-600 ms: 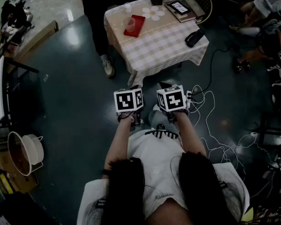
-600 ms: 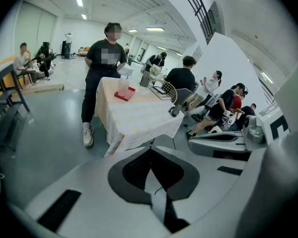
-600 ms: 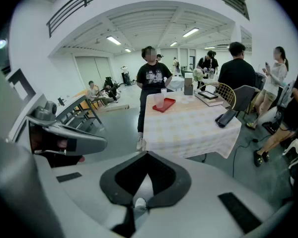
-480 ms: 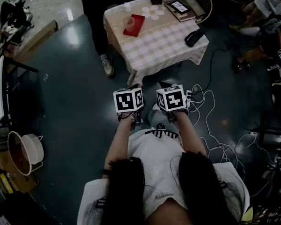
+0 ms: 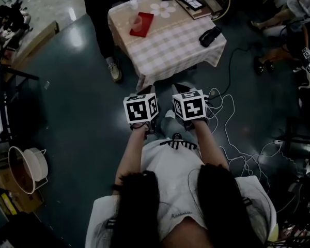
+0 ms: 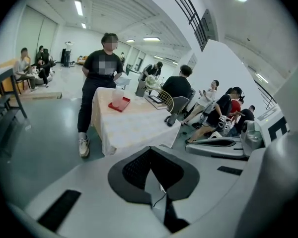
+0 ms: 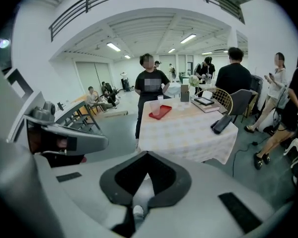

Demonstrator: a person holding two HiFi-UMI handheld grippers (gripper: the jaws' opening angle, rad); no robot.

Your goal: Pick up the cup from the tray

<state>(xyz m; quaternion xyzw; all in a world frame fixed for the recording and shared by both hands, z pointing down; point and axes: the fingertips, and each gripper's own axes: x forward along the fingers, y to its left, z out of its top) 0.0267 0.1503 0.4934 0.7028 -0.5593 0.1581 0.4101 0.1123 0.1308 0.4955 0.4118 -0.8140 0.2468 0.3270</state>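
Note:
A translucent pink cup (image 5: 137, 24) stands on a red tray (image 5: 144, 25) at the far left of a checkered table (image 5: 170, 48), well ahead of me. The left gripper view shows the cup (image 6: 117, 97) and tray (image 6: 120, 106) in the distance, as does the right gripper view, with cup (image 7: 155, 108) on tray (image 7: 161, 113). My left gripper (image 5: 141, 109) and right gripper (image 5: 189, 105) are held side by side over the floor in front of the person's lap, far short of the table. Both are shut with nothing between them: left gripper (image 6: 154, 175), right gripper (image 7: 139, 200).
A person in black (image 5: 101, 4) stands at the table's far left corner. The table also holds a small white cup (image 5: 133, 4), a flower-shaped mat (image 5: 163, 8), a tablet (image 5: 192, 2) and a black handset (image 5: 210, 35). White cables (image 5: 232, 133) trail on the floor at right. Seated people (image 7: 288, 98) are on the right.
In the head view the table and tray have slid up and slightly left. Both grippers have risen a little in the frame, still side by side and shut.

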